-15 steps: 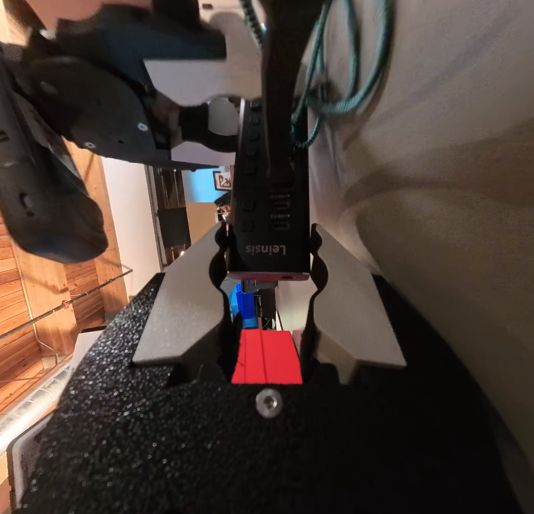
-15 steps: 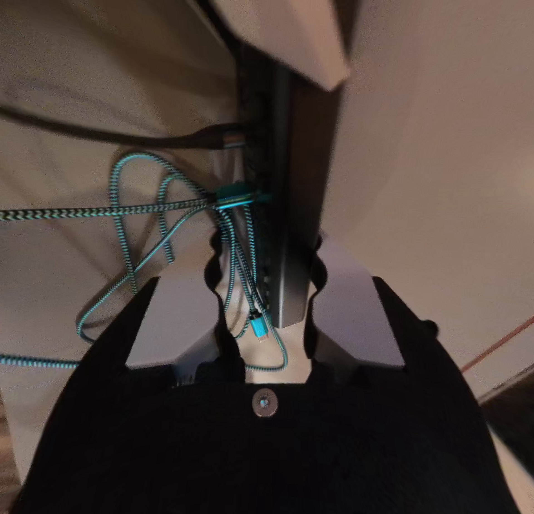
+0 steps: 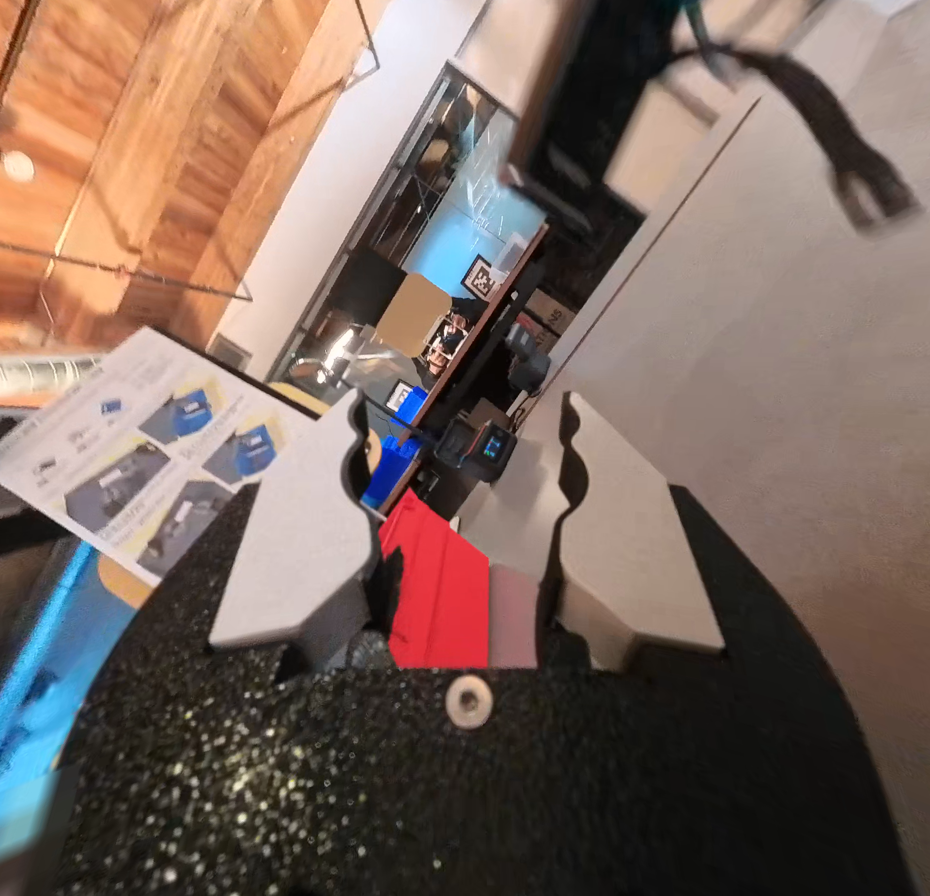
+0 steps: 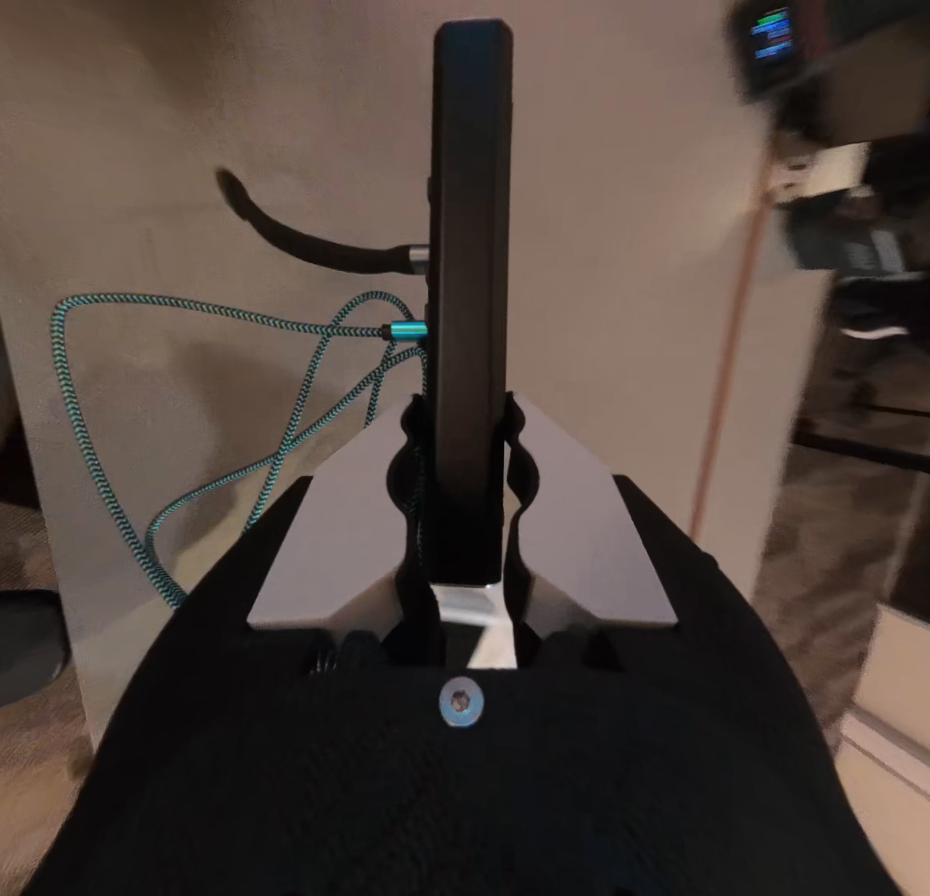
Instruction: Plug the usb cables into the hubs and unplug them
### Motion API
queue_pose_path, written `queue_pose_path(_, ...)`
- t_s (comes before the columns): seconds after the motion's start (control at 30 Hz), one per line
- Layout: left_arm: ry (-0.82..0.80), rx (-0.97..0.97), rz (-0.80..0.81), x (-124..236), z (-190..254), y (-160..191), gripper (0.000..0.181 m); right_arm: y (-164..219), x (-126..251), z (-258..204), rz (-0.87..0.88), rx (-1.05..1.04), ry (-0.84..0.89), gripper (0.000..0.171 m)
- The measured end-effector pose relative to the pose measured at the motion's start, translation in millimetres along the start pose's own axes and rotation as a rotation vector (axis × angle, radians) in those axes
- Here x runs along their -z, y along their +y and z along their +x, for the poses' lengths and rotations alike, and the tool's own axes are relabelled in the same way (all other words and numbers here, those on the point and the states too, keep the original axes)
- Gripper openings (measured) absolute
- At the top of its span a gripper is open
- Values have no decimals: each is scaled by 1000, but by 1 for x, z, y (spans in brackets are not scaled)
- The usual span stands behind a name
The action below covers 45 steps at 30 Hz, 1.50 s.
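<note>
Standing wide apart and gripping nothing on the left gripper, with a printed sheet off to its left and the blurred hub and a dark cable up ahead. Clamping tight on the lower end of the black hub with the right gripper, holding it upright on edge above the pale worktop. Looking at two leads seated in its left face: a black cable above, a teal braided cable below. Judging the unplugging step: next, closing the free jaws on a plug and pulling straight out.
</note>
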<state>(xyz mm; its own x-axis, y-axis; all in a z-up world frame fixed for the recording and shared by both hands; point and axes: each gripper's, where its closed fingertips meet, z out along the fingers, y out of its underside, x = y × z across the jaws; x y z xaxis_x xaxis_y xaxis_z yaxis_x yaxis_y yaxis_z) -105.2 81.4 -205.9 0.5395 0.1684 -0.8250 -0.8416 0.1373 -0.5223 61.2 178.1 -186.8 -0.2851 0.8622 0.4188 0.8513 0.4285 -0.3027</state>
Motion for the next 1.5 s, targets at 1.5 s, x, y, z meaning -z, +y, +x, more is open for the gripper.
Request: queue_pose_path(1.5, 77, -55, -63, -7, 18, 9, 51, 299, -5, 59, -306, -629, 496, 29)
